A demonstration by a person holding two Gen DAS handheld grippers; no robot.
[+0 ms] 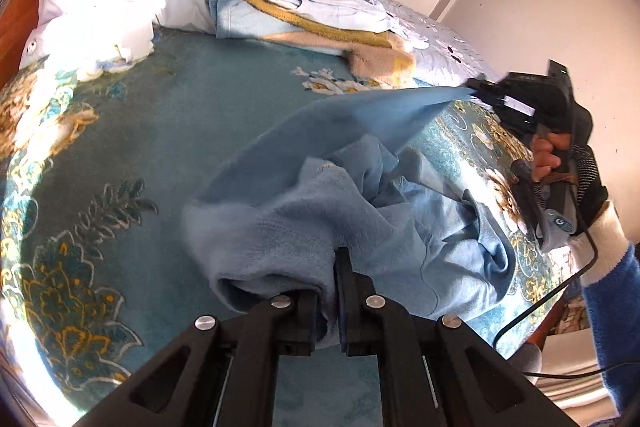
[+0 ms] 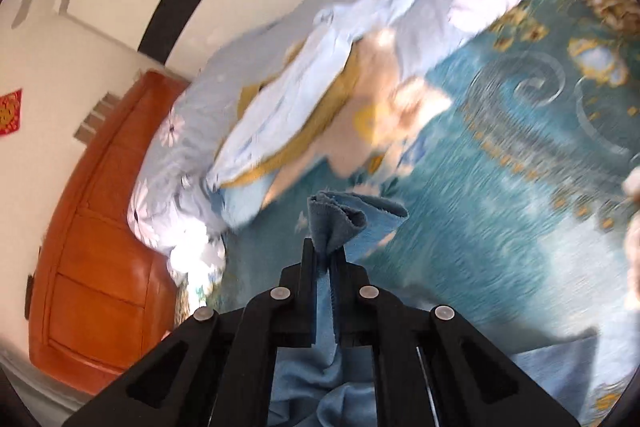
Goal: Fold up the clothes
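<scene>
Soft blue garment (image 1: 320,211) held at two ends above the patterned bedspread (image 1: 160,131).
Left gripper (image 1: 326,291) is clenched on a bunched fleecy edge, right gripper (image 2: 326,259) pinches a corner; the cloth looks light, limp and sagging, so hems and corners seem the best holds.

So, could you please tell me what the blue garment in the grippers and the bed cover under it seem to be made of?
The blue garment looks like soft fleece or brushed knit: a matte, fuzzy nap, limp folds, and a stitched edge where the right gripper pinches it. The teal floral bed cover looks like plush, short-pile fabric with a printed pattern and slight sheen, though the view leaves the fibre open.
</scene>
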